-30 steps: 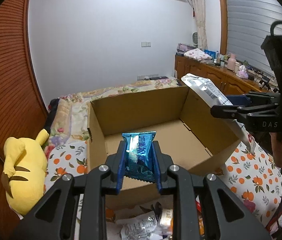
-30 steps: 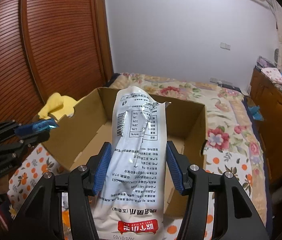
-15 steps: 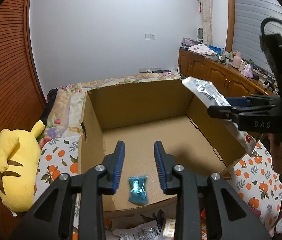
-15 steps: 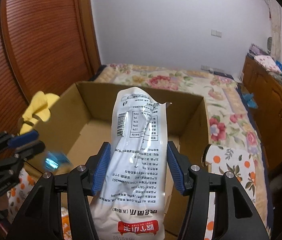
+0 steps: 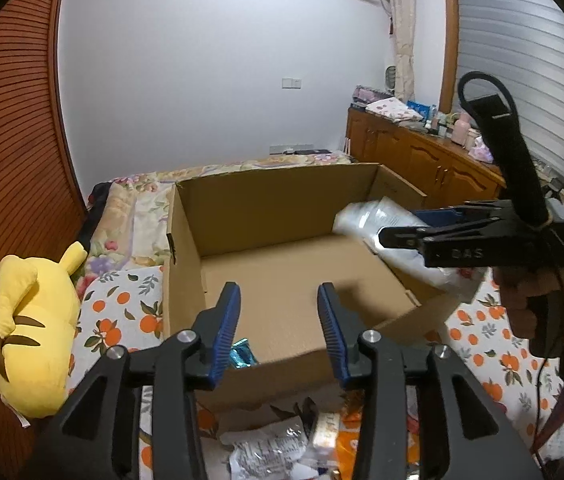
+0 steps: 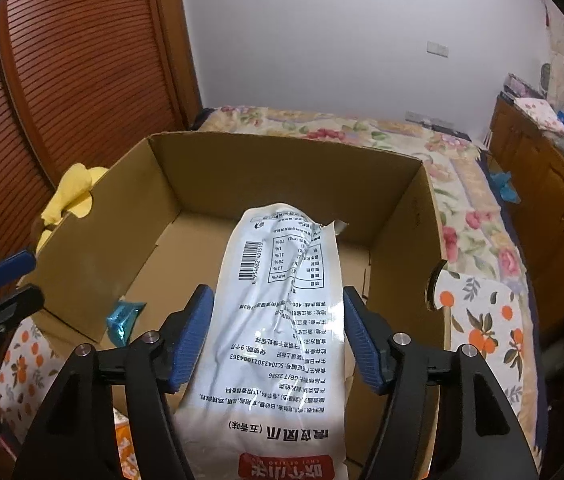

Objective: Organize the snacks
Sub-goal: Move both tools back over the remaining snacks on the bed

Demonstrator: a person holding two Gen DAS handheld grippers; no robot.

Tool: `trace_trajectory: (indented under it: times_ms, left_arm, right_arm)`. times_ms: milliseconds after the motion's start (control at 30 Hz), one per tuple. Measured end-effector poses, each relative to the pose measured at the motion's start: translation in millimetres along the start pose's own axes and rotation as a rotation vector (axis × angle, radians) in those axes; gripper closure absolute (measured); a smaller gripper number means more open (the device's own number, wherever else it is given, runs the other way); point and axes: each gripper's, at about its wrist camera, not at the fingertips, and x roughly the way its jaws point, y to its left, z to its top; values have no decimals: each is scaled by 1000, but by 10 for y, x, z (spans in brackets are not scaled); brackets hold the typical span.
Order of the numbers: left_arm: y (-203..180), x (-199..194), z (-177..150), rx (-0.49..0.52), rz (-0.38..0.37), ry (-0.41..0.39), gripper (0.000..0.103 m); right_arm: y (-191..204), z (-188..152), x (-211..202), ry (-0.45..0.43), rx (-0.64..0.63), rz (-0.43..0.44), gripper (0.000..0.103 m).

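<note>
You are filling the cardboard box (image 6: 398, 184) on the bed: your left gripper (image 5: 277, 320) opens, empty, above the dropped blue packet (image 6: 123, 316), your right gripper (image 6: 277, 336) spreads beside the white bag (image 6: 282, 300), so clear both grippers before fetching more.

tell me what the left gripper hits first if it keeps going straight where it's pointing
Probably the bare floor of the cardboard box. The left gripper, jaws opening and empty, aims over the near wall; the blue snack packet lies lower left.

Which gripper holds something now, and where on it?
Left gripper: nothing, jaws opening. Right gripper, jaws opening, has the white snack bag between them at mid-length.
</note>
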Motion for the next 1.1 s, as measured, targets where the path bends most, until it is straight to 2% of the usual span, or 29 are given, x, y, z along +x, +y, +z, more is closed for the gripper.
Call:
trace_trajectory:
  times_ms: [67, 200, 400, 567, 867, 1100]
  left_arm:
    - [-33, -58, -15, 0, -8, -11, 56]
    - [-103, -178, -71, 5, -30, -22, 54]
    - [-250, -416, -214, 34, -47, -46, 51]
    - [-335, -521, -383, 43, -54, -46, 31]
    - [-466, -521, -797, 51, -73, 10, 31]
    - [-548, -488, -1161, 63, -73, 68, 31]
  right_arm:
    - [1, 11, -52, -17, -2, -14, 32]
    - [13, 9, -202, -46, -5, 2, 32]
    - [132, -259, -662, -114, -43, 63, 32]
    - [195, -668, -937, -134, -71, 94, 32]
    - [175, -1337, -1015, -104, -45, 107, 32]
    - [248, -1715, -1049, -88, -47, 123, 32]
